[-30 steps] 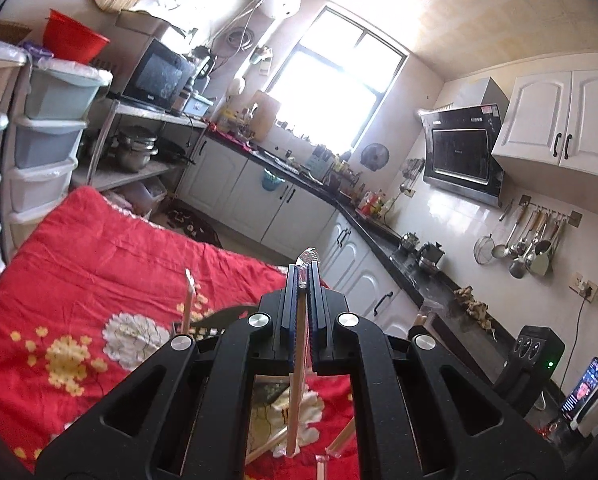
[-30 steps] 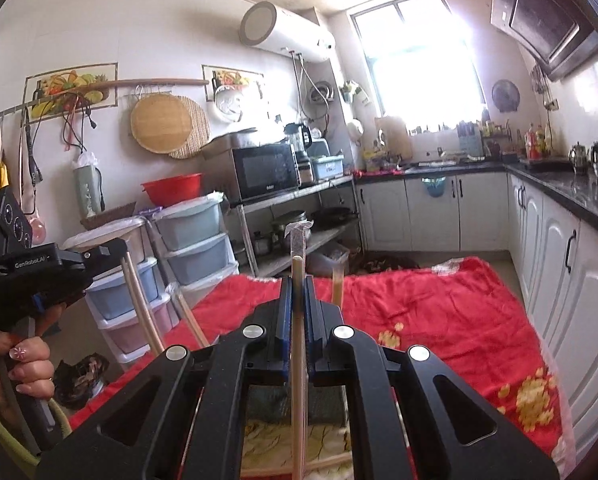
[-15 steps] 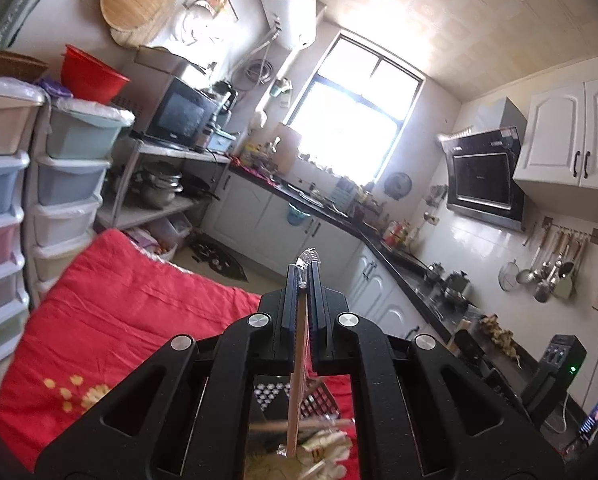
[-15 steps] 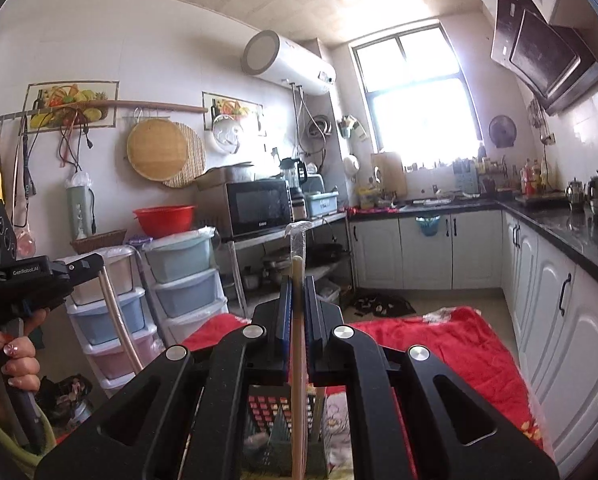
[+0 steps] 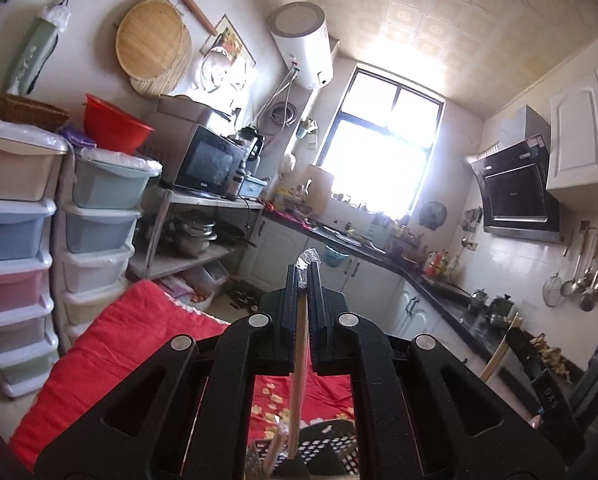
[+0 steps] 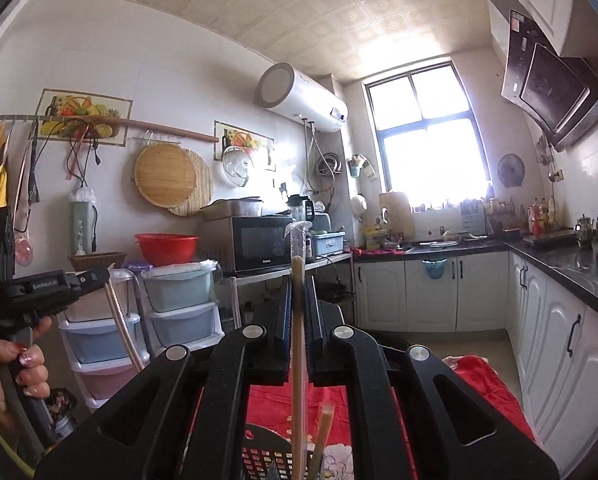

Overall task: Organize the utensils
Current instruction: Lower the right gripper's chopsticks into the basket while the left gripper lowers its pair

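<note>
My left gripper [image 5: 307,272] is shut on a plastic-wrapped wooden chopstick [image 5: 299,368] that hangs upright over a black perforated utensil basket [image 5: 323,446]. My right gripper [image 6: 297,284] is shut on another wrapped chopstick [image 6: 297,360], also upright, its lower end reaching into the same basket [image 6: 259,458]. More sticks [image 6: 323,436] stand in the basket. The left gripper also shows at the left of the right wrist view [image 6: 99,278], held by a hand, with its stick hanging down.
A red flowered cloth [image 5: 131,344] covers the table under the basket. Stacked plastic drawers [image 5: 99,224] stand at the left. White cabinets and a dark counter [image 6: 559,264] run along the right. A microwave [image 6: 255,244] sits on a metal shelf.
Both grippers have tilted upward and risen; the views show more wall and ceiling, less red cloth. The basket has come under both held chopsticks.
</note>
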Tool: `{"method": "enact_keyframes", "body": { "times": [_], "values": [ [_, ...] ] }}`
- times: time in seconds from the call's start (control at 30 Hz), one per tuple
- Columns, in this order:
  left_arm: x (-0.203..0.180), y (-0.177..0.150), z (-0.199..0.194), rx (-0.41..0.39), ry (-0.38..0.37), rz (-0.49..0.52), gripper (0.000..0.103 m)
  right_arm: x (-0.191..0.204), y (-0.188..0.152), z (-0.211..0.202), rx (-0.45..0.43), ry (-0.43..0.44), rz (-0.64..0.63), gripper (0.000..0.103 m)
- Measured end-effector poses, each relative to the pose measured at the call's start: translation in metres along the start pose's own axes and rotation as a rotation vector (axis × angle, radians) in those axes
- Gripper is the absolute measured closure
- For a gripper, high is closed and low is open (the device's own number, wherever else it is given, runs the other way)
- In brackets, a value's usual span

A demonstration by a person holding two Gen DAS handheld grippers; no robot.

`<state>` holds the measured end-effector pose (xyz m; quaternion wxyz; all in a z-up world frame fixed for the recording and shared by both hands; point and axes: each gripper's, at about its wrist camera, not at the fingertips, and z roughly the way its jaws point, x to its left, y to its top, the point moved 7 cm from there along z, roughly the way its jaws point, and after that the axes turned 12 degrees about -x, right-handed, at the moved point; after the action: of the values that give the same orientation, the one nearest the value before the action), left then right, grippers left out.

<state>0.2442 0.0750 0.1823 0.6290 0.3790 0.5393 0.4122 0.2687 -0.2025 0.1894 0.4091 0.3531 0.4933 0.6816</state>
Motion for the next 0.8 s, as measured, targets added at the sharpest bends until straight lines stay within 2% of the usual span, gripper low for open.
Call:
{"method": "enact_keyframes", "body": {
  "times": [0.43, 0.8],
  "values": [
    [-0.002, -0.064, 0.011, 0.083, -0.026, 0.011, 0.101, -0.003, -0.058, 0.020, 0.066, -0.021, 0.021, 0.097],
    [-0.001, -0.090, 0.012, 0.141, -0.043, -0.021, 0.101, -0.002, -0.079, 0.019, 0.128, -0.033, 0.059, 0.097]
  ]
}}
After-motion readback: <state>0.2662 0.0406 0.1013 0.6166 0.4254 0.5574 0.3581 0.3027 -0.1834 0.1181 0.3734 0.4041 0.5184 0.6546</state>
